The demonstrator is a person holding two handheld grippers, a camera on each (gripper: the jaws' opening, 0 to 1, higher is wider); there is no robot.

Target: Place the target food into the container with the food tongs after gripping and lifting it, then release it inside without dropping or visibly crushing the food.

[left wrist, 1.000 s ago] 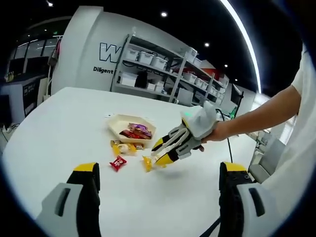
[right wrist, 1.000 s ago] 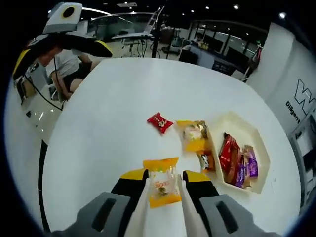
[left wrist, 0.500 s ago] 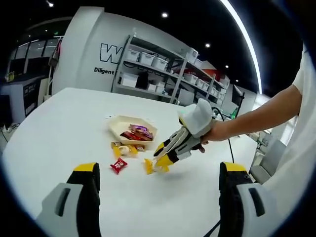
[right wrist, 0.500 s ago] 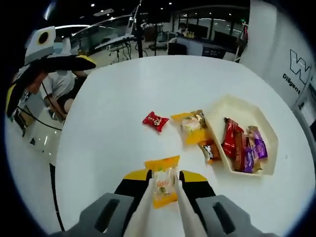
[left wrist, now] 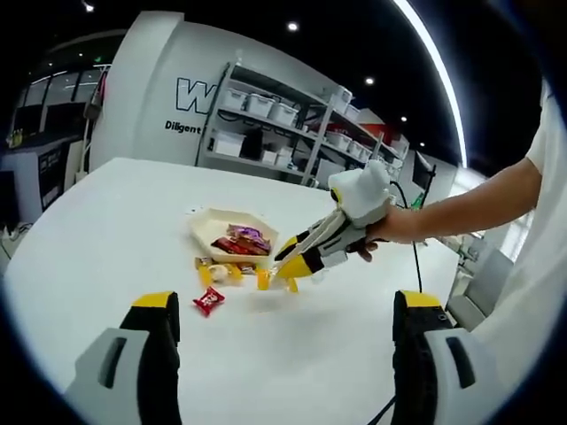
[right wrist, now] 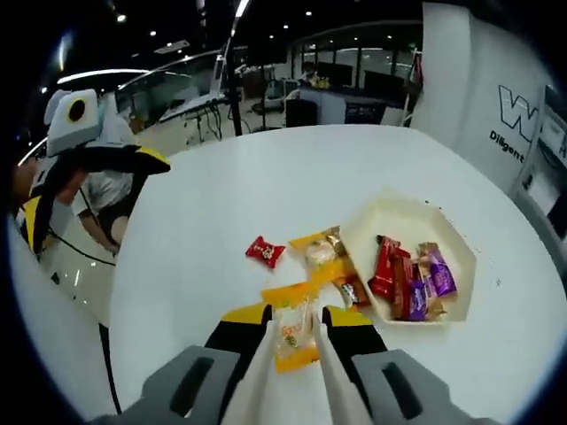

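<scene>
Right gripper (right wrist: 293, 329) had the tongs (right wrist: 292, 372) pinched on the yellow snack packet (right wrist: 293, 328), lifted off the table. Hexagonal tray (right wrist: 403, 221) sat ahead-right. Left gripper (left wrist: 276, 363) hung wide open, holding nothing.

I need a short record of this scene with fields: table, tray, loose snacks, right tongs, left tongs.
table: white
tray: cream, hexagonal, holds red and purple packets
loose snacks: red packet, yellow packet, brown bar, all beside the tray
right tongs: shut on an orange packet, lifted off the table
left tongs: open, empty
</scene>
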